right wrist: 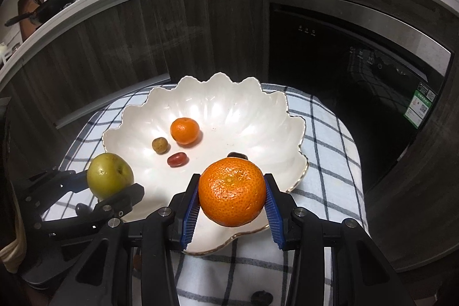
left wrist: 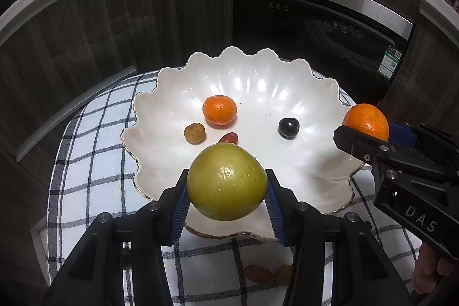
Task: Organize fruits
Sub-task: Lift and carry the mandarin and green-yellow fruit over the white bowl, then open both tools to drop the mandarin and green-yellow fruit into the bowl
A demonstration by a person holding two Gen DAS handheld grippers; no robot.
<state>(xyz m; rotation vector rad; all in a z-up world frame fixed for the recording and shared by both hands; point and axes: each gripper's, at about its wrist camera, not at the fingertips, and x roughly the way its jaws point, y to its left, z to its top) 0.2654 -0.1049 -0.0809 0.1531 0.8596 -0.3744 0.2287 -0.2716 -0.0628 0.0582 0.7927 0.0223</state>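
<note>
Green fruit [left wrist: 226, 182], apple- or pear-like, sits pinched between the blue pads of the left gripper [left wrist: 227, 191], hanging over the near rim of the white scalloped bowl [left wrist: 160, 162]. Second carried fruit: a tangerine [right wrist: 231, 192], clamped by the right gripper [right wrist: 232, 200], over the bowl's near right edge. Already lying in the bowl: a small tangerine [left wrist: 219, 110], a brown round fruit [left wrist: 194, 134], a red oblong fruit [left wrist: 229, 137] and a dark round fruit [left wrist: 289, 128]. Bowl rests on a blue-checked cloth [left wrist: 94, 171]

Step in hand, as I judge it: set both carried fruits into the bowl. To do it well, bring each one past the rim and low over bare glaze before letting the pads part; round fruit let go from high up is likely to roll and knock the small ones. Green fruit should land clear of the red one, which lies just behind it. The two grippers are near each other, so unloading one at a time seems safer

View differences: left wrist view shows the dark fruit whole; in the right wrist view only a sliver of it peeks out behind the held tangerine. Left view also shows two small fruits [left wrist: 258, 273] on the cloth in front of the bowl, not yet collected. Right view shows the green fruit's dimpled side, and one dark small fruit [right wrist: 262, 298] on the cloth at the bottom edge
</note>
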